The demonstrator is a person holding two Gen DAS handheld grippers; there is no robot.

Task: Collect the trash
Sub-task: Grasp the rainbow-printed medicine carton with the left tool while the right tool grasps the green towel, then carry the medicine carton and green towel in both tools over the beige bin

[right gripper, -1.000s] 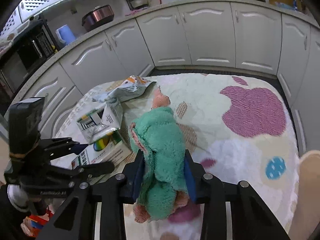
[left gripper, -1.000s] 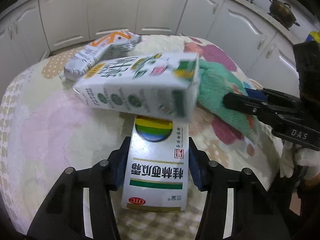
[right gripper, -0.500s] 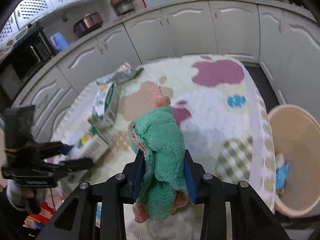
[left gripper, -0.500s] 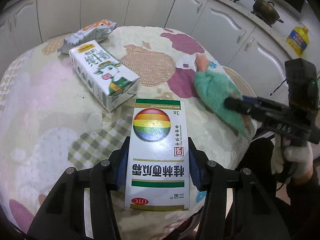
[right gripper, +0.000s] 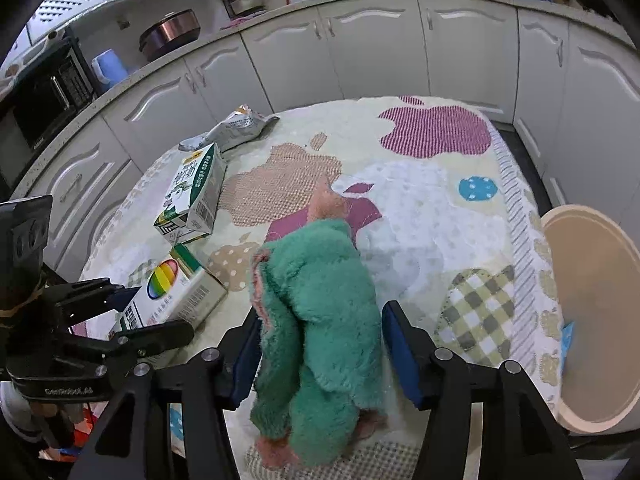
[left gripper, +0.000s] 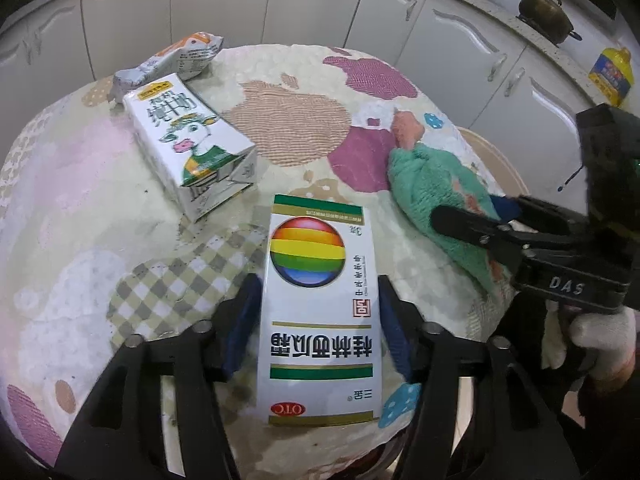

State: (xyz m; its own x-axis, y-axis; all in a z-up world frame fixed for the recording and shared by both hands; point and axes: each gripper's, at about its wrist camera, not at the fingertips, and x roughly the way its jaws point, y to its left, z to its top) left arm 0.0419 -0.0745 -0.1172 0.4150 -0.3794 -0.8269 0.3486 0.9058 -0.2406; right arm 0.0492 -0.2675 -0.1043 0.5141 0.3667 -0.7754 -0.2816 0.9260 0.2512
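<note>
My left gripper [left gripper: 320, 304] is shut on a white medicine box [left gripper: 320, 312] with a rainbow circle, held over the table's near edge; the box also shows in the right wrist view [right gripper: 176, 292]. My right gripper [right gripper: 320, 336] is shut on a green and pink fluffy cloth [right gripper: 316, 320], which shows in the left wrist view [left gripper: 436, 192] at the right. A milk carton [left gripper: 188, 148] lies on the table ahead of the box. A silver and orange snack wrapper [left gripper: 176, 60] lies beyond the carton at the far edge.
The round table [right gripper: 420, 208] carries a patterned cloth. A beige bin [right gripper: 592, 312] stands on the floor to the right of the table, with scraps inside. White kitchen cabinets [right gripper: 360, 48] surround the table.
Both grippers pulled back toward the table's near edge with their loads. The medicine box came out from under the milk carton, which settled on the table. The bin came into the right wrist view.
</note>
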